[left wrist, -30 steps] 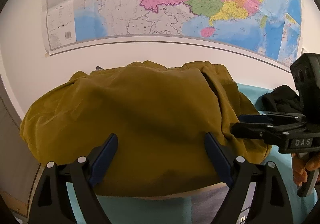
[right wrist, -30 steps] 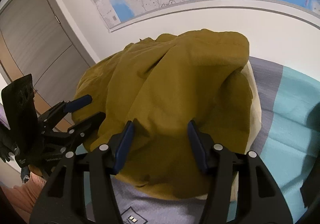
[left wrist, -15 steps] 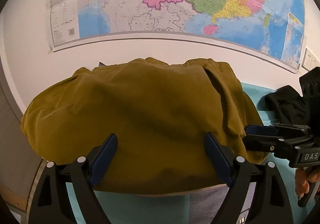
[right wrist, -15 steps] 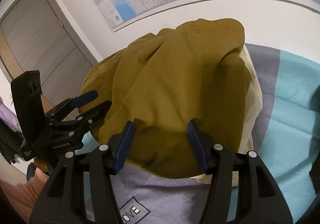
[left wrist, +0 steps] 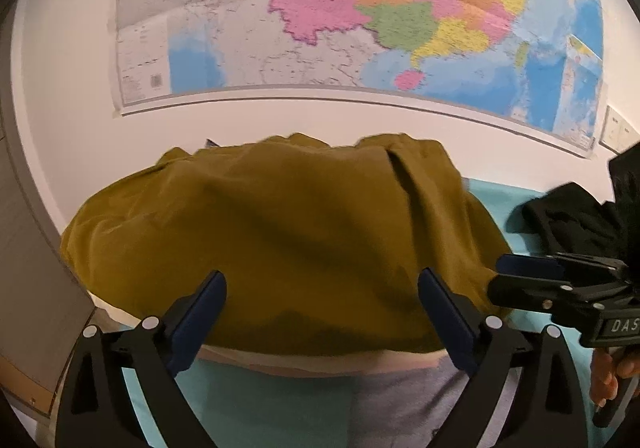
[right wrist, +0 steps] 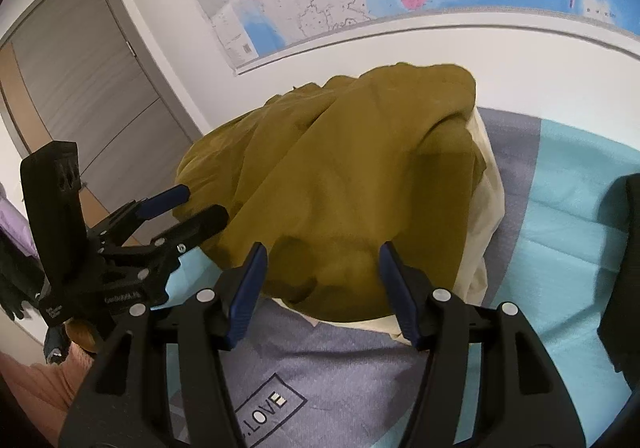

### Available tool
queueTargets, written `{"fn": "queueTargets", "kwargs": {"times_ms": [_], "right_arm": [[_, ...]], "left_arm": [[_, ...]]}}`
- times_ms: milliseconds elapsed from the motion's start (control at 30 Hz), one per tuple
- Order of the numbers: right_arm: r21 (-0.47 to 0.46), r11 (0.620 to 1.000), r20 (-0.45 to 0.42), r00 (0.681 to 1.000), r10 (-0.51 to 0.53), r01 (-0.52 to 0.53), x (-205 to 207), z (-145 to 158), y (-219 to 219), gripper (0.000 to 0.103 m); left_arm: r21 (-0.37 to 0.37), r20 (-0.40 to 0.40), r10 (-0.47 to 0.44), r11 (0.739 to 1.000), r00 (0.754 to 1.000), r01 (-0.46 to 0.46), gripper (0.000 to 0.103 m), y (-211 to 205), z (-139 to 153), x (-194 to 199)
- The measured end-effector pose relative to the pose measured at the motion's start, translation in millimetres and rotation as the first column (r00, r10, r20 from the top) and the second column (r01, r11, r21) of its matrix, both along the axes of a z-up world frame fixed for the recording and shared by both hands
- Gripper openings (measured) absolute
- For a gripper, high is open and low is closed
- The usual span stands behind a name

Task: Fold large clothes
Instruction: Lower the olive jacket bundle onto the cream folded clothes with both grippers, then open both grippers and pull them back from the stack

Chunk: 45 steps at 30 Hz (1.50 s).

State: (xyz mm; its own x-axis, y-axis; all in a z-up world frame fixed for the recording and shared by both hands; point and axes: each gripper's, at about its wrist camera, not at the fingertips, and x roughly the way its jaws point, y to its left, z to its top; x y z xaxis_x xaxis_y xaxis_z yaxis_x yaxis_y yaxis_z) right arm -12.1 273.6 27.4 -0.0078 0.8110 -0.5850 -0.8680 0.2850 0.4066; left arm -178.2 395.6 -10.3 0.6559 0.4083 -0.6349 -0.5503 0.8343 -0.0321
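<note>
A mustard-coloured garment (left wrist: 280,240) (right wrist: 352,187) lies bundled on a cream pillow (right wrist: 484,207) on the bed. My left gripper (left wrist: 322,278) hovers before its near edge. Its jaws are opening wide and the blue pads press on nothing. From the other side, my right gripper (right wrist: 322,252) faces the garment's lower end, its jaws also opening a little, with no cloth pinched. Each gripper shows in the other's view: the right gripper (left wrist: 500,276) at the right edge, the left gripper (right wrist: 198,203) at the left.
The bed has a teal sheet (right wrist: 560,228) with a grey patch (right wrist: 340,368). A black garment (left wrist: 568,215) lies to the right. A large map (left wrist: 320,7) hangs on the white wall behind. A grey door (right wrist: 80,87) stands at the left.
Both grippers have drawn back from the mustard garment, which stays on the pillow. The left jaws stand a little wider than before.
</note>
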Motion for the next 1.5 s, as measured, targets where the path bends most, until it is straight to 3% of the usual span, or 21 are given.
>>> {"fn": "queueTargets", "kwargs": {"times_ms": [167,300,533,867,1233,1500], "right_arm": [[-0.016,1.0,-0.047,0.999,-0.011,0.01,6,-10,4,0.057],[-0.007,1.0,-0.038,0.999,-0.017,0.017,4,-6,-4,0.057],[0.015,0.999,0.014,0.999,-0.035,0.035,-6,4,-20,0.063],[0.028,0.998,0.083,0.995,-0.063,0.06,-17,13,-40,0.07],[0.032,0.997,0.155,0.985,-0.075,0.071,-36,18,-55,0.083],[0.037,0.997,0.197,0.978,-0.07,0.063,-48,21,-65,0.088]], "left_arm": [[-0.005,-0.029,0.007,1.0,1.0,-0.007,0.093,-4,-13,6],[-0.009,-0.015,0.017,1.0,1.0,-0.017,0.093,-7,-11,3],[-0.07,0.028,0.053,0.996,0.998,-0.051,0.096,-16,-5,-7],[-0.035,0.03,0.094,0.995,0.995,-0.093,0.096,-39,2,-17],[-0.057,0.012,0.133,0.99,0.991,-0.132,0.096,-56,-1,-29],[-0.052,0.011,0.155,0.987,0.988,-0.154,0.096,-65,-1,-38]]}}
